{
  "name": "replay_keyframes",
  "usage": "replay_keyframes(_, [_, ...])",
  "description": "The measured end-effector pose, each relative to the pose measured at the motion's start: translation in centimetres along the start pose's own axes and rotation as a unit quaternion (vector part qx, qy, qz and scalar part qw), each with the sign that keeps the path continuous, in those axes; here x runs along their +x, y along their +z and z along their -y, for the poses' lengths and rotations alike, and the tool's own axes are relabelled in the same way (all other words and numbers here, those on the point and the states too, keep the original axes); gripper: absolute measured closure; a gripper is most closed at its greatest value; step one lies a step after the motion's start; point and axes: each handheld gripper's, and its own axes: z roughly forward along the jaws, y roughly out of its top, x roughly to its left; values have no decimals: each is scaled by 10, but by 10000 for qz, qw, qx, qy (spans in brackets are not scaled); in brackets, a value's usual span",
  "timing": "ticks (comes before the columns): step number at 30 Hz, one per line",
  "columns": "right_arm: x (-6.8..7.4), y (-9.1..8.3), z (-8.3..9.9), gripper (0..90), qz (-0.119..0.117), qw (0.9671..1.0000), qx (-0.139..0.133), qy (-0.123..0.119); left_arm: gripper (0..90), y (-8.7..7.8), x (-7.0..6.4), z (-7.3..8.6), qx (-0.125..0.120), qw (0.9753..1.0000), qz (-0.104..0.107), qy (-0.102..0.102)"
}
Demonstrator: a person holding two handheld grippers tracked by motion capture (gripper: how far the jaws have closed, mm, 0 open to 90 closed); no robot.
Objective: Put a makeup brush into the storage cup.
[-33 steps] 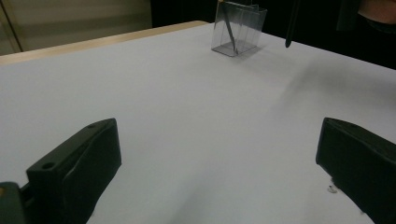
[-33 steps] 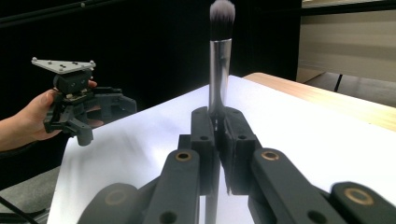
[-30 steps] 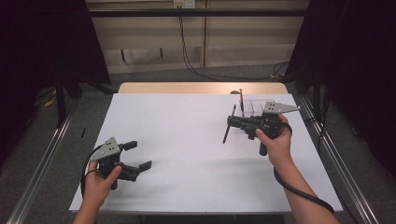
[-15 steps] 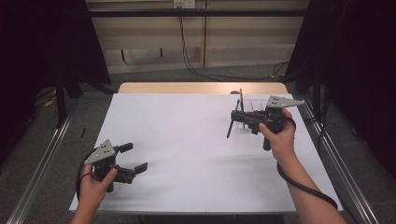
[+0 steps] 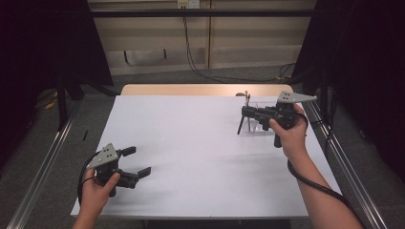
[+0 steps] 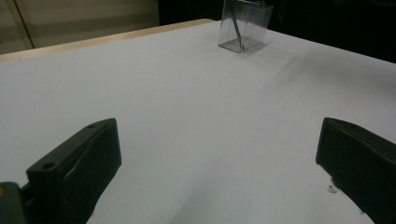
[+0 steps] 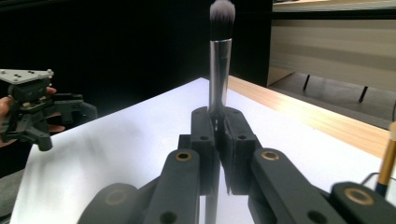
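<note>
My right gripper (image 5: 246, 113) is held above the far right of the white table (image 5: 191, 143), shut on a makeup brush (image 5: 239, 127) whose dark handle hangs down from the jaws. In the right gripper view the jaws (image 7: 218, 116) clamp the brush (image 7: 219, 60) below its silver ferrule, and its dark, white-tipped bristles point up. Just beyond stands a clear plastic holder (image 5: 256, 122) with a gold-handled brush (image 5: 247, 98) upright in it. My left gripper (image 5: 136, 161) rests near the front left edge, open and with nothing between its jaws (image 6: 219, 135).
The bare white table stretches between the two grippers. A wooden strip (image 5: 191, 89) borders its far edge. The clear holder (image 6: 243, 25) is far off in the left gripper view. Metal rails (image 5: 339, 157) run along both sides, and a cable (image 5: 305, 176) trails from my right gripper.
My right gripper has carried the brush to the right and farther away, up to the clear holder. My left gripper has drifted slightly left, still open.
</note>
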Motion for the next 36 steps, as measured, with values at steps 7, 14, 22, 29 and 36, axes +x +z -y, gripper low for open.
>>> replay_keyframes(7, [-5,-5,-7,850,172,9998,-6,-79,0,-2,1,0,-63,10000,8,-50])
replay_keyframes(14, [-11,-11,-15,850,300,9995,-20,-63,1,-2,1,1,-63,9999,12,-79])
replay_keyframes(22, [-20,-15,-24,850,514,9986,-12,-85,1,0,0,1,-86,9999,53,-118])
replay_keyframes(29, [-24,-14,-33,850,682,9975,-7,-160,1,0,1,2,-72,9999,41,-111])
replay_keyframes(36, [-29,-13,-37,850,813,9966,-18,-137,1,0,2,2,-93,9999,39,-110])
